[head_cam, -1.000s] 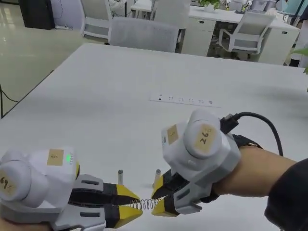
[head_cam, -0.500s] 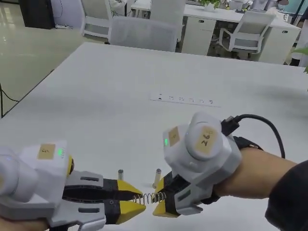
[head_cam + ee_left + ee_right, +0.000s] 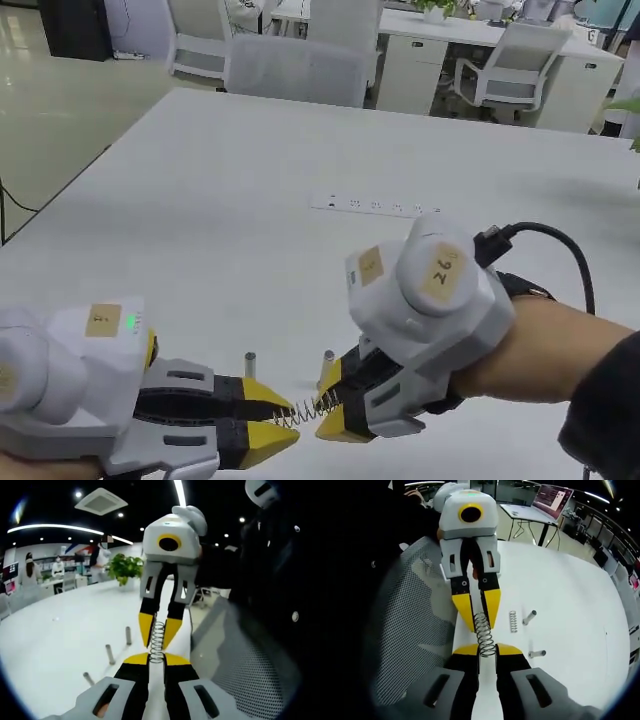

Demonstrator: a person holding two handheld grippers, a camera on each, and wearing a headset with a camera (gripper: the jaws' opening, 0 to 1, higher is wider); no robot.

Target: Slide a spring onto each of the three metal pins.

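Head view has the left gripper and the right gripper meeting tip to tip low over the white table, with a spring spanning the short gap between them. Each gripper's yellow fingers are closed on one end of that spring, so it hangs off the table, slightly bent. In the left gripper view, three metal pins stand upright on the table to the left of the fingers, apart from them. In the right gripper view, a second spring lies flat on the table just right of the fingers, beside one of the pins.
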